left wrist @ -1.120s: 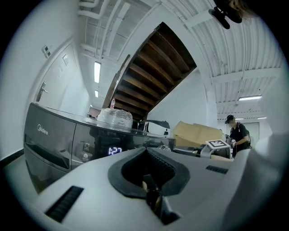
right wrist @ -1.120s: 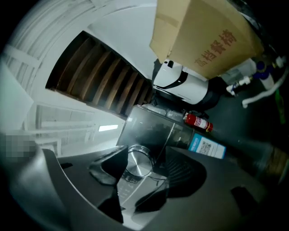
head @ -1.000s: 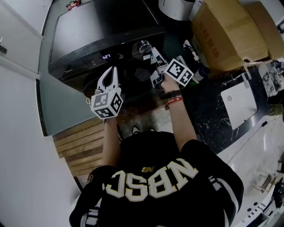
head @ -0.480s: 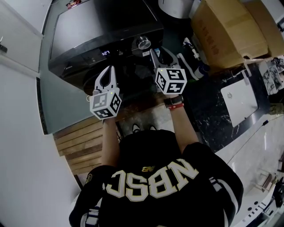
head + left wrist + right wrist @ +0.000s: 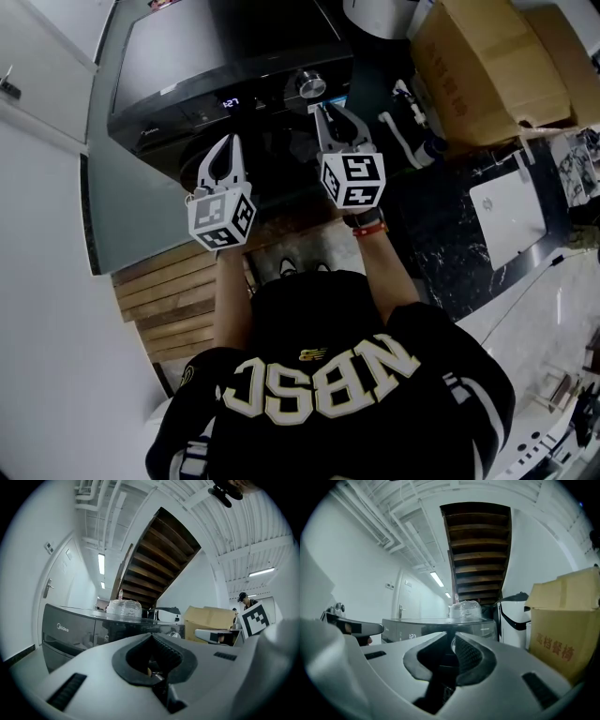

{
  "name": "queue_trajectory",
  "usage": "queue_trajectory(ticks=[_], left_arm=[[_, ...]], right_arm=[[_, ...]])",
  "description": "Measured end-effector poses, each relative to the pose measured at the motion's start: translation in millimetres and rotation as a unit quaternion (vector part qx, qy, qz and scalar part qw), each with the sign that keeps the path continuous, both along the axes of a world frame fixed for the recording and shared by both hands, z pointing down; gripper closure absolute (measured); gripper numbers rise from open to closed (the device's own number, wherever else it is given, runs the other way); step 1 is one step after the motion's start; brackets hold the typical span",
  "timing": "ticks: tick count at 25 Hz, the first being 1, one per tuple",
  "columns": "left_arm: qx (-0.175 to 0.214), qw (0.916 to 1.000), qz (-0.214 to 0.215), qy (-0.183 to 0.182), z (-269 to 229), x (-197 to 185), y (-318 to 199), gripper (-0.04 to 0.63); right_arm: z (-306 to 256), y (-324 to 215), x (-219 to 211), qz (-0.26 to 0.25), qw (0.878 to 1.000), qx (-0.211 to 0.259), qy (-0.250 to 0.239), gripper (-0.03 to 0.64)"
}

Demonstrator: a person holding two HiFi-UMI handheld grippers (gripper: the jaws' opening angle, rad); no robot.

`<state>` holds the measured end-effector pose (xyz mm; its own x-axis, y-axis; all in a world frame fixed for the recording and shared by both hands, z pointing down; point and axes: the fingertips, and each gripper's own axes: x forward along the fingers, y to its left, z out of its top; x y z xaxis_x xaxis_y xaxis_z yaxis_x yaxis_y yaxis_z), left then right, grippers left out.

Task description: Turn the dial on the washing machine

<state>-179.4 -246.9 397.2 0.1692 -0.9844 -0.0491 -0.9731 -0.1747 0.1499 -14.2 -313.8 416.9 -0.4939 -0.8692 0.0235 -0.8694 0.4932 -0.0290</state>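
- The dial (image 5: 310,84) is a round, shiny silver knob on the front control strip of the washing machine (image 5: 225,47). It sits right of the lit display (image 5: 230,102).
- The right gripper (image 5: 325,109) points up at the dial, its tips just short of it. Its jaws are closing, with only a thin slit between them. Nothing is between the pads, and the knob shows through the slit beyond the tips.
- The left gripper (image 5: 229,142) hangs lower and to the left, in front of the machine's dark front. Its jaws are clenched together on nothing.
- The machine is black with a glossy flat top. A cardboard box (image 5: 487,56) stands to its right and wooden steps (image 5: 164,305) lie to the lower left, beside dark marbled flooring.
- The gripper views show white walls, a white door (image 5: 49,602), ceiling pipes and strip lights, and the underside of a brown staircase (image 5: 480,545).
- A second ago the right gripper was rolled over, with its marker cube facing right and its jaws wide. It now stands straight. The left gripper has hardly moved.
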Motion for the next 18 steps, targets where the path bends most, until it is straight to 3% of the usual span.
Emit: queue_trajectory(ticks=[18], left_arm=[[0.008,0.9999,-0.005,-0.009,-2.7,-3.1,6.1,0.586]], right_arm=[[-0.5,13.4,-8.4,-0.006,1.000,0.001,-0.004,0.609]])
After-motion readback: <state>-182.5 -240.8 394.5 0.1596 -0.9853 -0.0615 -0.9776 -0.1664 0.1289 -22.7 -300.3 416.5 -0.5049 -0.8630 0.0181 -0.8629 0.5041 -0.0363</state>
